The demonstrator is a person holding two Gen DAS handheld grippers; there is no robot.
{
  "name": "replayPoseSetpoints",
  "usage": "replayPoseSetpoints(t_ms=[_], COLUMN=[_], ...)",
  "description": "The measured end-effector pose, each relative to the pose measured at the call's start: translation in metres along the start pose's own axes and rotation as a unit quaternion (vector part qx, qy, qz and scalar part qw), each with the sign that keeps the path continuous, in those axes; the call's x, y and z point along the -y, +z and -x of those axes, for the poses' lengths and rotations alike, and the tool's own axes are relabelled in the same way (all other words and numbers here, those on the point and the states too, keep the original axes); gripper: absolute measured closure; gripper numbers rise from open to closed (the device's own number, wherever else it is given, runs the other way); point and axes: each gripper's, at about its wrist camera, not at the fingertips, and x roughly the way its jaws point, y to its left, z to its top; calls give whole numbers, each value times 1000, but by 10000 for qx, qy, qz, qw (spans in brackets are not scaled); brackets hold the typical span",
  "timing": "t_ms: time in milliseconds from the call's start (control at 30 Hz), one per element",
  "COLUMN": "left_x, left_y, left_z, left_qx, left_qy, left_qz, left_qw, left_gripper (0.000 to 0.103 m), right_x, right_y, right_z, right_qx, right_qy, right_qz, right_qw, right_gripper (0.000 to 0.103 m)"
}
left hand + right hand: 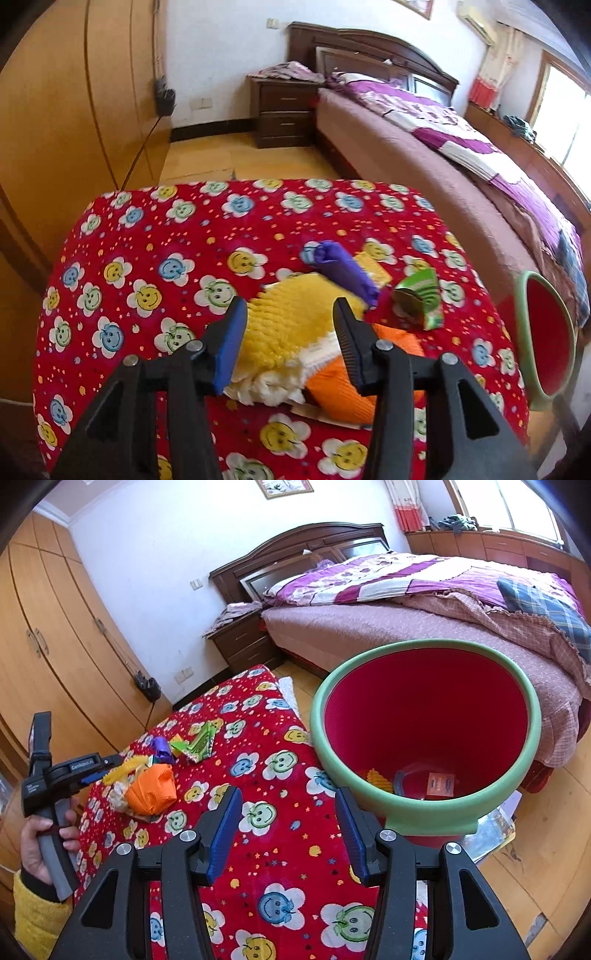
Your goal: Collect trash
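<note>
While left tongs tilt down, agape, yellow trash beneath

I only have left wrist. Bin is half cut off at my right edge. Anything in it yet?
Observer: Yes. In the right wrist view the bin holds a yellow piece, a clear round item and an orange-red packet.
Operator: Right gripper holding anything?
Observer: No. The right gripper is open, nothing between its fingers, above the red cloth next to the bin.
Operator: Left gripper, how close to the pile?
Observer: From the right wrist view the left gripper sits right at the pile's yellow piece, beside the orange bag. I cannot tell if it touches.
</note>
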Motion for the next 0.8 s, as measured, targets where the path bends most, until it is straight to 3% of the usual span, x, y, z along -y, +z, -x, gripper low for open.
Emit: replayPoseSetpoints(t_ms=[233, 433, 800], left_x=[-13, -18, -33], left_y=[-4, -21, -44], left_z=[-19, -17, -19], left_qx=[-202, -274, -365], left_qy=[-25, 60, -191], left_qz=[232, 95, 353], left_qw=[9995, 9996, 9985], left_gripper=[55, 55, 52], right_x=[-9, -13, -39], right_y=[-2, -4, -6], right_z=[-5, -11, -27], right_qx=[-83, -156, -346], right_qy=[-8, 11, 54], right_qz=[114, 179, 413], right_qw=[9999, 9997, 9985], right_gripper=[49, 49, 49])
